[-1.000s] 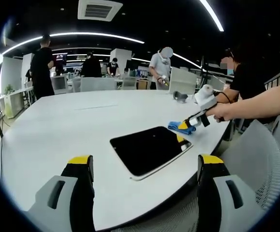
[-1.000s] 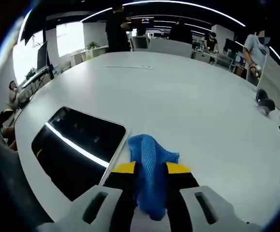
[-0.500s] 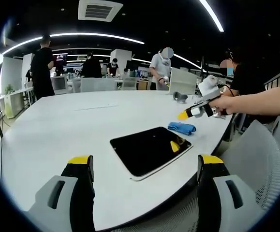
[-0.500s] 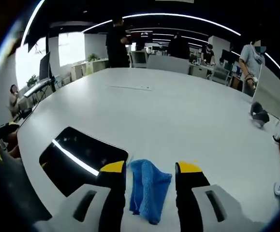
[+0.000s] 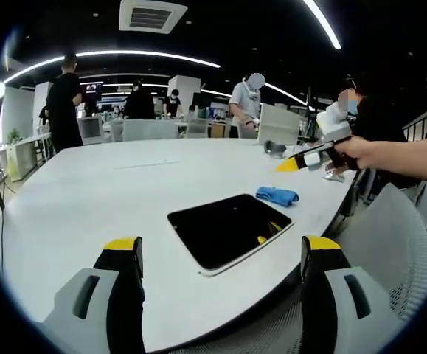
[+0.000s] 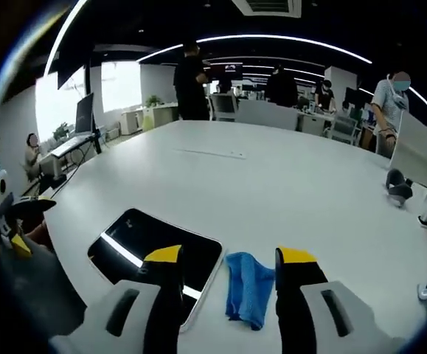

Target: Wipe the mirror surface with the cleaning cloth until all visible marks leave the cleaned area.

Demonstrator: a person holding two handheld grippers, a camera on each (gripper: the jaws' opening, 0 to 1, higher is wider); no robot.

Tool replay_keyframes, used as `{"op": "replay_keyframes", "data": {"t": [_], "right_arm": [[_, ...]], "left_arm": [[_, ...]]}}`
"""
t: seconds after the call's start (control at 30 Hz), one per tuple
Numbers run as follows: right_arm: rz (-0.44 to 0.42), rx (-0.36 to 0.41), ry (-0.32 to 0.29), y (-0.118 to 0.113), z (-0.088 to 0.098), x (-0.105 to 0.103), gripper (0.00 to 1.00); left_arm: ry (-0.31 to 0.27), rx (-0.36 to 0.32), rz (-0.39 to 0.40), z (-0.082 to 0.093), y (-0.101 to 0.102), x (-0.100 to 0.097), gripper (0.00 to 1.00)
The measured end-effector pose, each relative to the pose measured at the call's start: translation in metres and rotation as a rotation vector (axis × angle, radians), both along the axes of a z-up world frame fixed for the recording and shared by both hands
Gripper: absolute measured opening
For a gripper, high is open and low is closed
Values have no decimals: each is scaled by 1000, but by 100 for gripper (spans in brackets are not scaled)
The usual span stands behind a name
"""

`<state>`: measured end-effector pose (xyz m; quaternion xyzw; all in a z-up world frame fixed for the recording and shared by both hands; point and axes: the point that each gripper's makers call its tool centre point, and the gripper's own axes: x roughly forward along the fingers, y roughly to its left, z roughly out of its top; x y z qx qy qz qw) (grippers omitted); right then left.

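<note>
We are lifting the right gripper [image 6: 228, 258] away from the blue cleaning cloth [image 6: 248, 289], which a second ago was pinched between its jaws and is now lying loose on the white table [image 6: 287, 184] just beside the mirror [image 6: 158, 247], suggesting wiping is over or paused. Both the right gripper and left gripper [image 5: 220, 247] are standing wide and empty.
</note>
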<state>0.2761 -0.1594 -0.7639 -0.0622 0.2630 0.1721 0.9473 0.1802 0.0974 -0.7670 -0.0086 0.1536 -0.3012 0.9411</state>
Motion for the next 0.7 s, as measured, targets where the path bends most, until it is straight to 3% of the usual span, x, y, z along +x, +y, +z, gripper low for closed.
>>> {"op": "replay_keyframes", "data": {"t": [0.2, 0.4, 0.5, 0.63, 0.7], "right_arm": [[10, -13, -54, 1, 11, -15, 59], [53, -119, -86, -4, 12, -37, 65], [40, -67, -90, -5, 14, -47, 67], [18, -39, -120, -5, 15, -60, 76], [35, -111, -176, -7, 18, -64, 78]], "left_arm": [[0, 0, 1, 0, 0, 0, 87], [-1, -3, 1, 1, 0, 0, 87], [2, -1, -2, 0, 0, 0, 87], [2, -2, -6, 0, -1, 0, 87], [2, -2, -7, 0, -1, 0, 87]]}}
